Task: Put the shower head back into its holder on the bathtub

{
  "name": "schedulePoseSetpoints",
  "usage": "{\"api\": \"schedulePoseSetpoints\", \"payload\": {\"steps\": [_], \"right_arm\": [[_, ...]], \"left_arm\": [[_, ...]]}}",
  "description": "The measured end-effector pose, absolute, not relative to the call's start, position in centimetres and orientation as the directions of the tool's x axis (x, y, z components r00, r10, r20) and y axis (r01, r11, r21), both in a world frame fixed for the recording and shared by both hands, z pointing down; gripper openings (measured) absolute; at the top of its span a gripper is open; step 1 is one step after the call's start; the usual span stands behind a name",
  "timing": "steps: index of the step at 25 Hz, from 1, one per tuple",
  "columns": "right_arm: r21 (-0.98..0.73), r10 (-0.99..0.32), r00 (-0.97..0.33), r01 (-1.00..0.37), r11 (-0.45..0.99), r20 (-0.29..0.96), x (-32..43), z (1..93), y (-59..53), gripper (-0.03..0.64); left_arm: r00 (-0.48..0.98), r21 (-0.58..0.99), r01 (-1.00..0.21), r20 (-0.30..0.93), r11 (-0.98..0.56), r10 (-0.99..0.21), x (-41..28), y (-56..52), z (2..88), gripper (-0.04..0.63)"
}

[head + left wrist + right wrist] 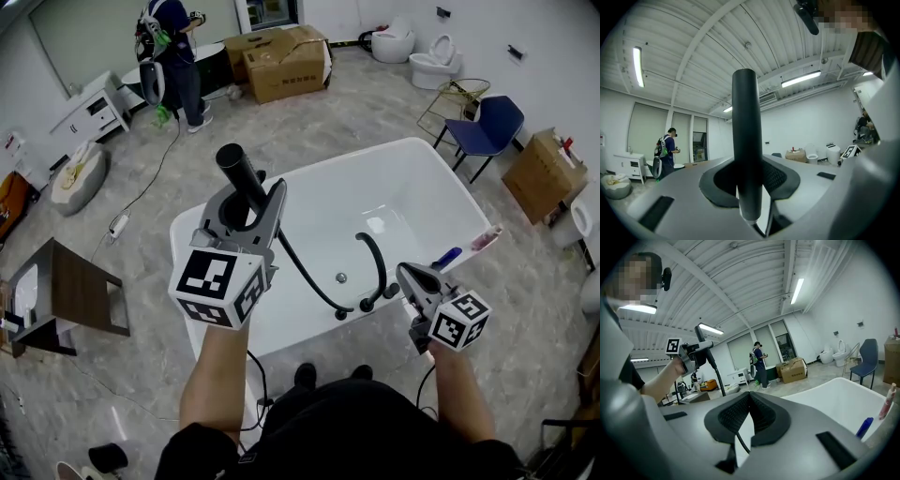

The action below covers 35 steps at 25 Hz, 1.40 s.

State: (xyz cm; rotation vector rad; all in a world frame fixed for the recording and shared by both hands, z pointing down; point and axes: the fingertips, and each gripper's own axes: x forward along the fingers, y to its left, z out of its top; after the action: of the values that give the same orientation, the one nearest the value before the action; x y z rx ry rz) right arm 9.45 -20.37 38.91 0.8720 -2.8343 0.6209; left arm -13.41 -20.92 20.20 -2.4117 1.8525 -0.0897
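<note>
Between the left gripper's jaws, upright, the black shower head

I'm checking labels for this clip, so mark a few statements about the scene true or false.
1. The left hand-held gripper is shut on the shower head. True.
2. The shower head sits in its holder on the bathtub. False: it is held up over the tub's near-left corner, with its hose trailing to the rim.
3. A blue chair stands beyond the bathtub. True.
4. Nobody else is in the room. False: a person stands at the far left, near cardboard boxes.
</note>
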Motion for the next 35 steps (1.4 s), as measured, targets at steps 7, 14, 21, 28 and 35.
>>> {"api": "schedulePoseSetpoints", "payload": {"steps": [7, 14, 21, 28, 35], "right_arm": [[-0.365, -0.461, -0.859, -0.513, 0.777, 0.225, 7.1, 39.6, -19.8, 0.017], [-0.377, -0.470, -0.849, -0.528, 0.761, 0.240, 7.5, 40.3, -19.0, 0.017], [-0.411, -0.521, -0.812, -0.582, 0.701, 0.262, 10.6, 42.0, -18.3, 0.017], [-0.458, -0.567, -0.773, -0.629, 0.628, 0.285, 13.7, 44.6, -17.7, 0.017], [-0.479, -0.579, -0.749, -0.657, 0.583, 0.323, 15.5, 47.1, -16.9, 0.017]], "left_arm": [[0.236, -0.076, -0.968, 0.054, -0.239, -0.970, -14.2, -19.9, 23.2, 0.121], [0.295, -0.033, -0.953, 0.113, -0.301, -0.949, -11.9, -19.9, 26.3, 0.121], [0.361, 0.018, -0.931, 0.183, -0.364, -0.915, -8.8, -20.9, 29.9, 0.121], [0.416, 0.048, -0.906, 0.275, -0.420, -0.867, -5.6, -21.8, 34.5, 0.121], [0.459, 0.087, -0.883, 0.367, -0.462, -0.809, -2.7, -21.9, 40.2, 0.121]]}}
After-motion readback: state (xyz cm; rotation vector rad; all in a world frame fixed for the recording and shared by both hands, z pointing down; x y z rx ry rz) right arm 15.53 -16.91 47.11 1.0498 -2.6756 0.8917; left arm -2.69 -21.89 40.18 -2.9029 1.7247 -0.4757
